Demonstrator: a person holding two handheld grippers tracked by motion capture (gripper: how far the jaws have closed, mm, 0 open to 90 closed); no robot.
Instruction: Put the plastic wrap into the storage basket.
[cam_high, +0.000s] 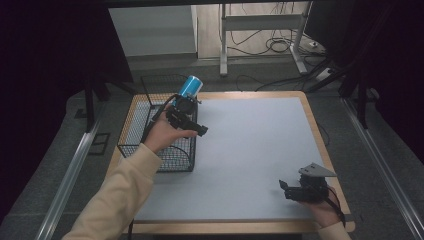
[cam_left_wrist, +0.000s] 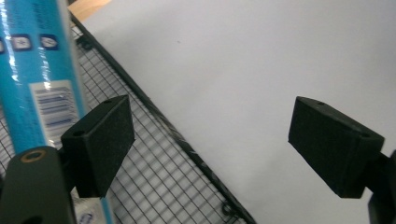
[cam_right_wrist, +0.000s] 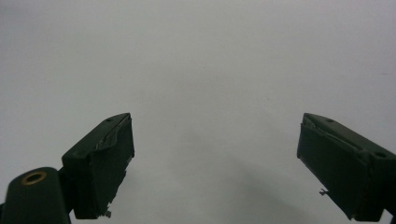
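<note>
**Desk:** Where's your left gripper?

**Me:** My left gripper (cam_high: 192, 125) hangs over the right edge of the wire basket (cam_high: 131, 131), which sits at nine o'clock on the table (cam_high: 250, 145). Its jaws stand spread with nothing between them; in the left gripper view I see bare grey mat (cam_left_wrist: 243, 70) in the gap.

**Desk:** And the blue can?

**Me:** The blue can (cam_high: 190, 86) stands in the basket's far right corner, tilted, at about eleven o'clock from the left gripper and just beside its left jaw, apart from the pads.

**Desk:** Right side?

**Me:** My right gripper (cam_high: 292, 190) rests at five o'clock on the table, jaws spread wide over bare mat.
</note>
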